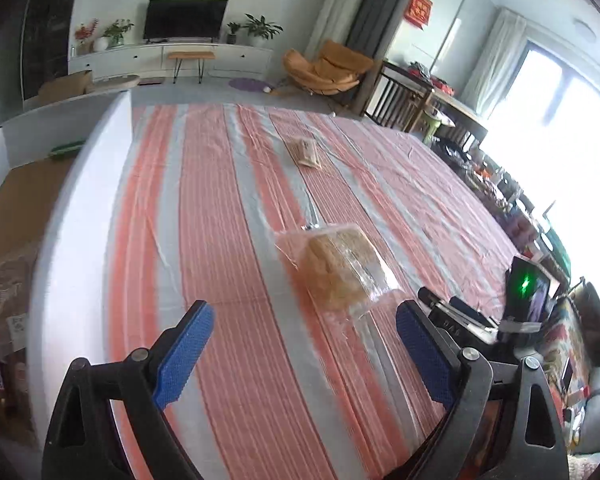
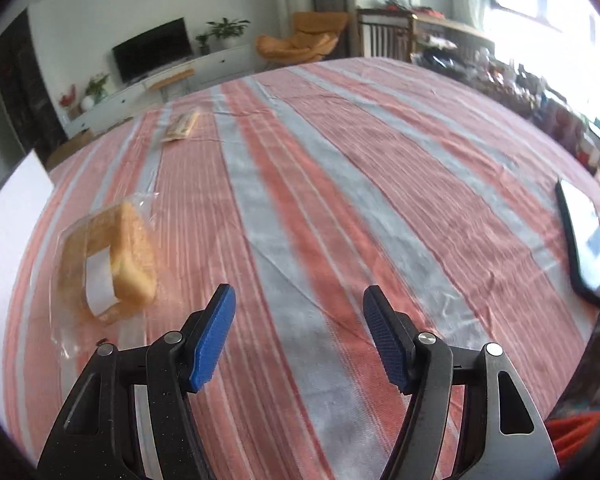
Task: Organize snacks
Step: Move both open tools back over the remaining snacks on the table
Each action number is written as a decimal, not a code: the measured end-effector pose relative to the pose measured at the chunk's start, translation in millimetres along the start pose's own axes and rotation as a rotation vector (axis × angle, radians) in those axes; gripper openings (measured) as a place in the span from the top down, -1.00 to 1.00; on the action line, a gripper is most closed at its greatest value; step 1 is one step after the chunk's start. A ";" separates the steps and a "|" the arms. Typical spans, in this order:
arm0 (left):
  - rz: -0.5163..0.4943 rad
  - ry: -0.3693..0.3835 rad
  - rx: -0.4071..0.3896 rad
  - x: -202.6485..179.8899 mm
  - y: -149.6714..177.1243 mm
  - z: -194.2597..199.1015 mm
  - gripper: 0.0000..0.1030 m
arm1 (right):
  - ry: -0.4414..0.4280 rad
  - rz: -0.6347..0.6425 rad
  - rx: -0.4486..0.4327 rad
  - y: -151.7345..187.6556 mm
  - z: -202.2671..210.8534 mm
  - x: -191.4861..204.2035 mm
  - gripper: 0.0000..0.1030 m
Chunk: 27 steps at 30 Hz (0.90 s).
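Note:
A clear bag holding a loaf-like bread snack (image 1: 336, 264) lies on the striped red and grey tablecloth (image 1: 228, 200). My left gripper (image 1: 305, 308) hovers just short of it, open, with nothing between its blue pads (image 1: 188, 344). In the right wrist view the same bread bag (image 2: 112, 264) shows a white label and lies to the left of my right gripper (image 2: 299, 292). That gripper is open and empty over bare cloth (image 2: 300, 200). A small flat snack packet (image 1: 306, 152) (image 2: 182, 124) lies farther back on the table.
A cardboard box (image 1: 20, 208) with packets sits past the white edge at the left. A phone (image 2: 588, 240) lies face up at the table's right edge. Black devices, one with a green light (image 1: 528, 292), stand at the right. Cluttered goods line the far right side (image 1: 500, 192).

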<state>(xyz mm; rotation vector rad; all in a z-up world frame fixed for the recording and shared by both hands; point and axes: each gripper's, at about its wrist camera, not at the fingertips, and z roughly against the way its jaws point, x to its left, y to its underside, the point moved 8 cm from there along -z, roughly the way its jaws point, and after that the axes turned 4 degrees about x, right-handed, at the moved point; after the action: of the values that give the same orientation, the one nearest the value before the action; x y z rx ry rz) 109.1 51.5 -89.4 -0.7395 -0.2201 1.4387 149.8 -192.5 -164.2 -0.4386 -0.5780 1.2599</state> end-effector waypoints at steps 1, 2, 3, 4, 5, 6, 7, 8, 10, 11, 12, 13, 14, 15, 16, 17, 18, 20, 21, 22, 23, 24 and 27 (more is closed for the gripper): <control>-0.017 -0.018 0.020 -2.8 2.6 -12.8 -0.79 | 0.003 -0.020 -0.001 -0.4 1.1 -6.5 -0.35; -0.031 -0.039 0.040 -3.4 6.1 -25.4 -0.79 | -0.004 -0.041 0.004 -1.4 0.1 -11.0 -0.35; -0.041 -0.058 0.052 -3.2 9.8 -37.1 -0.79 | -0.021 -0.064 0.010 -1.6 -0.3 -13.1 -0.35; -0.052 -0.084 0.062 -1.6 11.9 -48.0 -0.79 | -0.038 -0.086 0.005 -2.7 0.5 -15.4 -0.35; -0.057 -0.112 0.074 2.9 15.4 -58.7 -0.79 | -0.045 -0.104 -0.001 0.2 2.7 -20.0 -0.35; -0.060 -0.135 0.089 8.5 20.4 -69.5 -0.79 | -0.046 -0.121 -0.004 -1.4 3.1 -24.1 -0.35; -0.059 -0.151 0.101 15.3 27.0 -78.7 -0.79 | -0.054 -0.138 -0.004 -0.1 4.5 -28.5 -0.35; -0.054 -0.164 0.109 22.7 32.0 -86.3 -0.79 | -0.066 -0.149 -0.009 1.2 4.9 -27.3 -0.35; -0.039 -0.187 0.119 35.6 38.8 -94.7 -0.79 | -0.072 -0.158 -0.012 1.1 5.6 -24.5 -0.35; -0.029 -0.197 0.120 41.8 41.3 -97.9 -0.79 | -0.069 -0.155 -0.013 1.4 5.5 -23.1 -0.35; -0.043 -0.209 0.090 42.0 40.0 -99.0 -0.79 | -0.066 -0.149 -0.013 1.4 5.1 -21.7 -0.36; -0.052 -0.228 0.083 43.6 40.0 -99.7 -0.79 | -0.062 -0.144 -0.012 2.1 4.5 -21.1 -0.38; -0.059 -0.238 0.088 43.6 39.5 -100.5 -0.82 | -0.061 -0.142 -0.012 1.9 4.1 -20.5 -0.40; -0.077 -0.247 0.082 43.3 39.9 -101.7 -0.83 | -0.062 -0.143 -0.014 1.7 4.2 -20.3 -0.40; -0.090 -0.257 0.082 39.9 40.1 -98.9 -0.87 | -0.065 -0.145 -0.016 2.4 3.5 -21.2 -0.40; -0.103 -0.270 0.085 38.5 40.9 -98.1 -0.90 | -0.069 -0.148 -0.017 2.6 3.3 -21.8 -0.40; -0.102 -0.276 0.081 37.9 40.7 -96.7 -0.91 | -0.072 -0.151 -0.018 2.8 3.4 -22.0 -0.40; -0.083 -0.279 0.084 40.4 39.0 -97.4 -0.99 | -0.076 -0.155 -0.021 3.4 3.7 -22.1 -0.41; -0.079 -0.282 0.085 41.1 38.7 -97.6 -0.99 | -0.078 -0.156 -0.021 3.5 3.8 -22.0 -0.41; -0.079 -0.285 0.084 40.8 38.9 -95.0 -1.00 | -0.080 -0.156 -0.022 3.6 3.7 -21.7 -0.42; -0.079 -0.288 0.083 40.8 38.9 -94.7 -1.00 | -0.083 -0.155 -0.023 3.7 3.6 -21.2 -0.45; -0.079 -0.287 0.083 41.0 38.8 -94.4 -1.00 | -0.082 -0.154 -0.024 3.5 3.7 -20.7 -0.46; -0.080 -0.287 0.083 40.9 38.8 -94.4 -1.00 | -0.082 -0.148 -0.025 3.6 3.4 -19.2 -0.49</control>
<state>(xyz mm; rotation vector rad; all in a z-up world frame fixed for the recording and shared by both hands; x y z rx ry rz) 136.6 57.7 -195.7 -0.4495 -0.4040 1.4658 141.2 -210.2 -166.9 -0.3597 -0.6837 1.1341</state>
